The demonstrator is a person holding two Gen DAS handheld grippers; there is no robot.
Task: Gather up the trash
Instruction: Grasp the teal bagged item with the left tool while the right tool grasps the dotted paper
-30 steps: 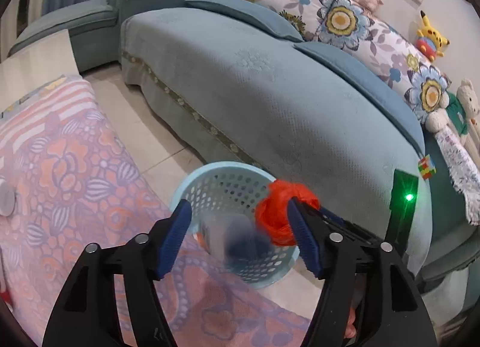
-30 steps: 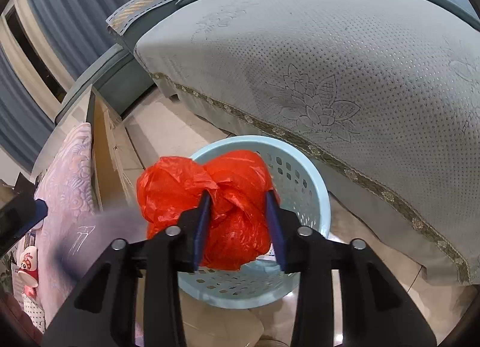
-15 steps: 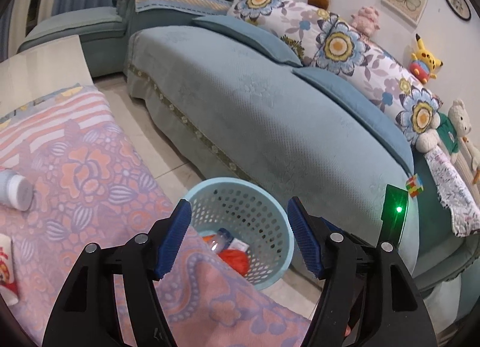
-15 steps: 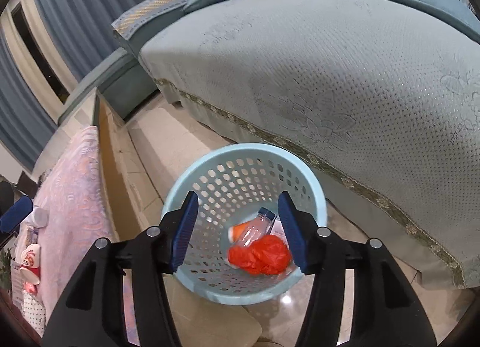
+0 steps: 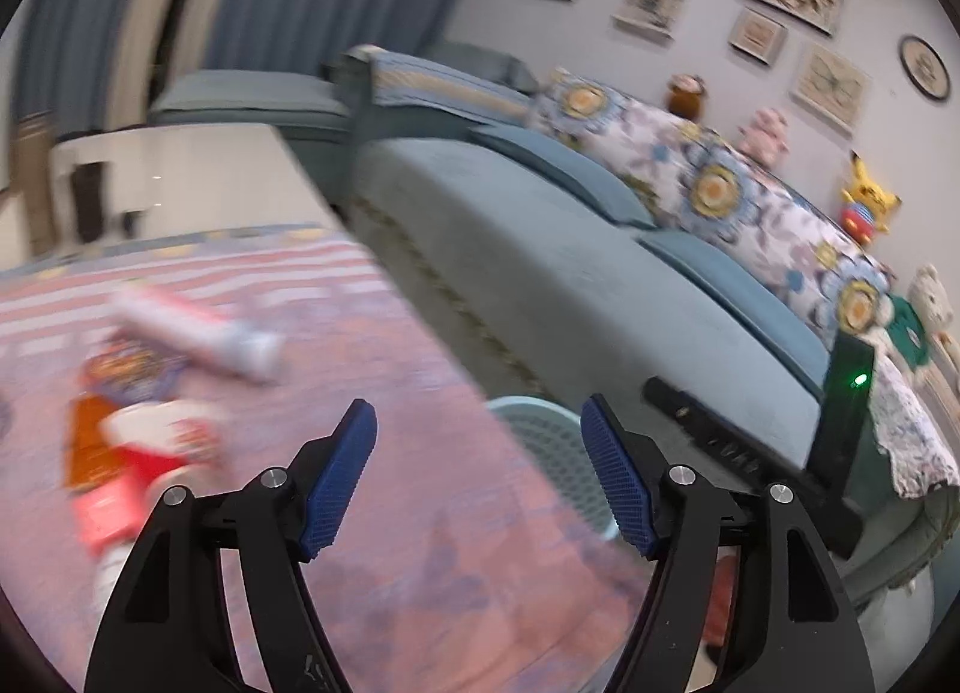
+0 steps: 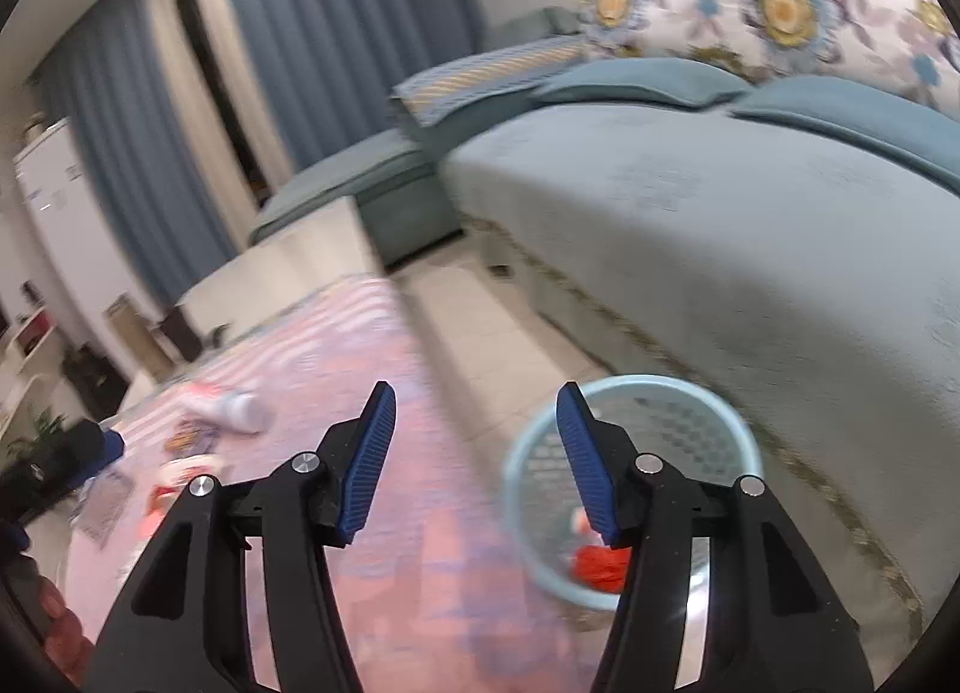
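Note:
A light blue perforated trash basket stands on the floor between the table and the sofa, with the red plastic bag inside it. It also shows in the left wrist view. My left gripper is open and empty above the pink patterned tablecloth. My right gripper is open and empty, between the table edge and the basket. Blurred trash lies on the table: a white and red bottle, a red and white cup and a colourful wrapper.
A teal sofa with floral cushions and plush toys runs along the right. Tiled floor lies between sofa and table. The other gripper's black body with a green light is at the right. Blue curtains hang behind.
My right gripper opened and let the red bag drop into the basket. Both grippers then swung up and left, away from the basket and toward the table; the views are now motion-blurred.

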